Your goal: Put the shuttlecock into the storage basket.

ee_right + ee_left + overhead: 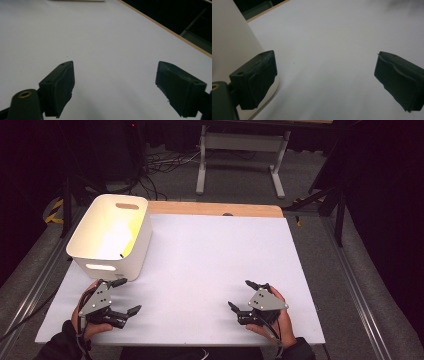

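At upper left I see the bin (110, 237) on the tabletop (210, 265), nothing visible inside it. My left gripper (125, 296), lower left, hangs just beside its near wall, jaws spread and empty. Lower right, my right gripper (242, 295) is spread too. I judge nothing's begun yet.

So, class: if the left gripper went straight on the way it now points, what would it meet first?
Probably nothing: the left gripper points across the bare white table, jaws open. The bin stands just beside its line at one jaw, so that jaw might graze it; depth is unclear.
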`<action>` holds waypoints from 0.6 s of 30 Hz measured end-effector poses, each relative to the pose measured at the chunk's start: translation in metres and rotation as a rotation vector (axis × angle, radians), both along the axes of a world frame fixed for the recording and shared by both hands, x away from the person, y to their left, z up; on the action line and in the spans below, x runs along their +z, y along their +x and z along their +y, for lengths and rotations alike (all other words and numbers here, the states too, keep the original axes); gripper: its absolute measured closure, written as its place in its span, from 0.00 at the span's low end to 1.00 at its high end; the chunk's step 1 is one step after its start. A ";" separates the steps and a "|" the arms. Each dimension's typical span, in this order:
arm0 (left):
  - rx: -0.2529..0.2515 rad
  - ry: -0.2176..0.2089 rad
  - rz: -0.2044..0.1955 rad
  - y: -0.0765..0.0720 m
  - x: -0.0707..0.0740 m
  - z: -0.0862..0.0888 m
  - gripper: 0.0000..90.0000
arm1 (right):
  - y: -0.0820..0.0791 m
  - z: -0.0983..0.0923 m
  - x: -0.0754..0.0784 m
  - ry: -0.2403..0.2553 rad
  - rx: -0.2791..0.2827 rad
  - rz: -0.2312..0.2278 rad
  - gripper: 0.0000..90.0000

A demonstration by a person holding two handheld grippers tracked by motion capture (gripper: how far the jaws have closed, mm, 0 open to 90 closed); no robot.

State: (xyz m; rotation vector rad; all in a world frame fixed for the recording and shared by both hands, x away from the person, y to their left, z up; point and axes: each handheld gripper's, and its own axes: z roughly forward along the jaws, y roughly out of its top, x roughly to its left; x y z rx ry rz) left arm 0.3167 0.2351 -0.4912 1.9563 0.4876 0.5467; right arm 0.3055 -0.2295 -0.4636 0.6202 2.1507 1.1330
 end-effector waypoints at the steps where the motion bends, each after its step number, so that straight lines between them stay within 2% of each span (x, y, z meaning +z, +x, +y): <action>1: 0.001 0.001 0.000 0.000 0.000 0.000 0.06 | 0.000 0.000 0.000 -0.007 0.001 0.003 0.19; 18: 0.007 -0.001 0.004 0.002 0.000 0.000 0.06 | 0.001 -0.001 -0.001 -0.003 -0.005 0.002 0.19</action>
